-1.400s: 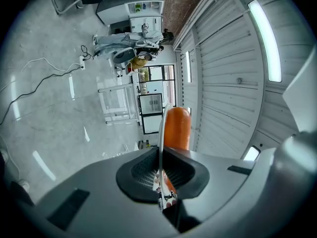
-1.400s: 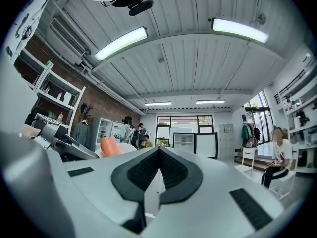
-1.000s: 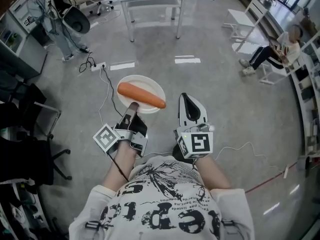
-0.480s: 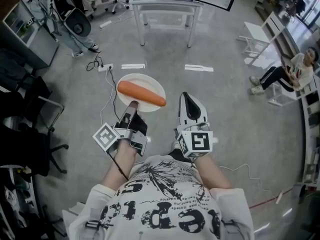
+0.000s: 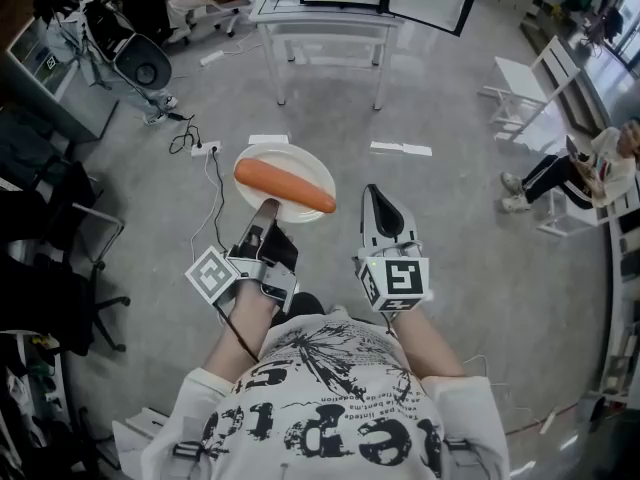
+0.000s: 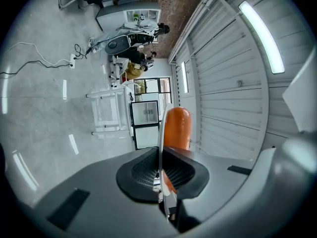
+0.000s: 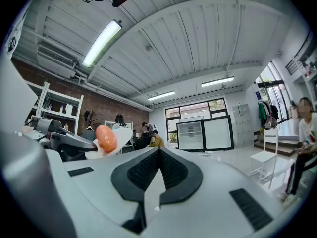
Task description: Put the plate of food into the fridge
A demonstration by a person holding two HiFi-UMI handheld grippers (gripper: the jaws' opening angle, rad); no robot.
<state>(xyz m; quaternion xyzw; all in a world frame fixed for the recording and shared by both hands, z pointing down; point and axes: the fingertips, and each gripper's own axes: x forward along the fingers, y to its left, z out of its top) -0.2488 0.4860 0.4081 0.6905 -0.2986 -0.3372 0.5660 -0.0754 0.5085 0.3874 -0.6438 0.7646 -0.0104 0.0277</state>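
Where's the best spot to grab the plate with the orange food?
Its thin near rim, coming in level from the person's side: the plate is flat, and the orange food fills the middle but leaves that edge bare. The left gripper is clamped there.

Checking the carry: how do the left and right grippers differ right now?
The left gripper is shut on the rim of the plate bearing orange food; the right gripper is shut on nothing. The left is rolled on its side, the right sits flat. Both point forward.
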